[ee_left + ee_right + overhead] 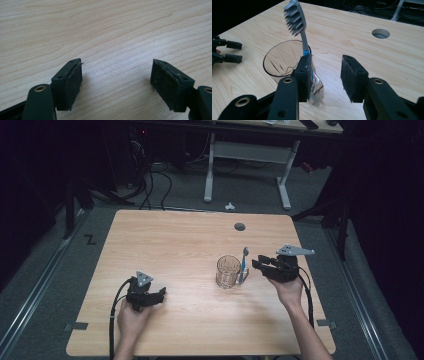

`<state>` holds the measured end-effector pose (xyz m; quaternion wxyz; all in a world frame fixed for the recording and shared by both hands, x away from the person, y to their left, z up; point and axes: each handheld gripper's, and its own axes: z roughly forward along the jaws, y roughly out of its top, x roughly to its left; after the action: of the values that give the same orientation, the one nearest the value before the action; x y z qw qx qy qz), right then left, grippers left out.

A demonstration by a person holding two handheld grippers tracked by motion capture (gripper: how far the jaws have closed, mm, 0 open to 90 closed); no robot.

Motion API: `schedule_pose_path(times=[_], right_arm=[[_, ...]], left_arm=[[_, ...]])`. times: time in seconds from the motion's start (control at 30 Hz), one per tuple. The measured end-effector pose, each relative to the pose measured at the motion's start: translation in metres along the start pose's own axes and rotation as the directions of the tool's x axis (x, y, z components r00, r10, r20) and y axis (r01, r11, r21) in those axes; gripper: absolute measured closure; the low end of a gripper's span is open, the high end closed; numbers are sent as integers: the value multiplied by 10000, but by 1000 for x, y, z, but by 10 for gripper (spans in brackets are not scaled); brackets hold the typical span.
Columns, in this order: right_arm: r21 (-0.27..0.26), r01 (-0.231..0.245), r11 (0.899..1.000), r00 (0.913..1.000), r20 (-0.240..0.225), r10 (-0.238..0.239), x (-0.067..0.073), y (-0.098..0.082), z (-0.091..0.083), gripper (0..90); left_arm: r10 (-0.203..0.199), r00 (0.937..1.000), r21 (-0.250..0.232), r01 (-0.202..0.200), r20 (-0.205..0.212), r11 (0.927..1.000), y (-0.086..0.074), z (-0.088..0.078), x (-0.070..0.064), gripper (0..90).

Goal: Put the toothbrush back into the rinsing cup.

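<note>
A clear glass mug (228,271) (284,60) stands on the wooden table (190,245), right of centre. A grey toothbrush (244,260) (298,25) with a blue band stands upright at the mug's handle side, bristles up. I cannot tell whether it sits inside the glass or in the handle. My right gripper (257,262) (327,62) is open just right of the mug. Its left pad is beside the toothbrush stem, and nothing lies between the jaws. My left gripper (162,294) (116,67) rests open low over bare wood at the front left, also seen from across the table (227,51).
A round cable hole (239,226) (380,33) is in the table's far edge area. A white desk frame (247,150) and cables stand on the floor beyond. Bare tabletop lies between the two grippers and behind the mug.
</note>
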<state>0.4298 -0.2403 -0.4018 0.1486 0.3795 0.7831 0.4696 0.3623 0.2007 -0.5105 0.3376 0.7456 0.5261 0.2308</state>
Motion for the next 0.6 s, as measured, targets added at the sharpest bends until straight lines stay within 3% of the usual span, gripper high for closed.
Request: schedule_pose_path(times=[0.6], right_arm=[[-153, -82, 9998, 9996, 263, 86, -5, -7, -14, 619]], left_arm=[[-11, 10000, -5, 11, -5, 10000, 0, 0, 0, 261]])
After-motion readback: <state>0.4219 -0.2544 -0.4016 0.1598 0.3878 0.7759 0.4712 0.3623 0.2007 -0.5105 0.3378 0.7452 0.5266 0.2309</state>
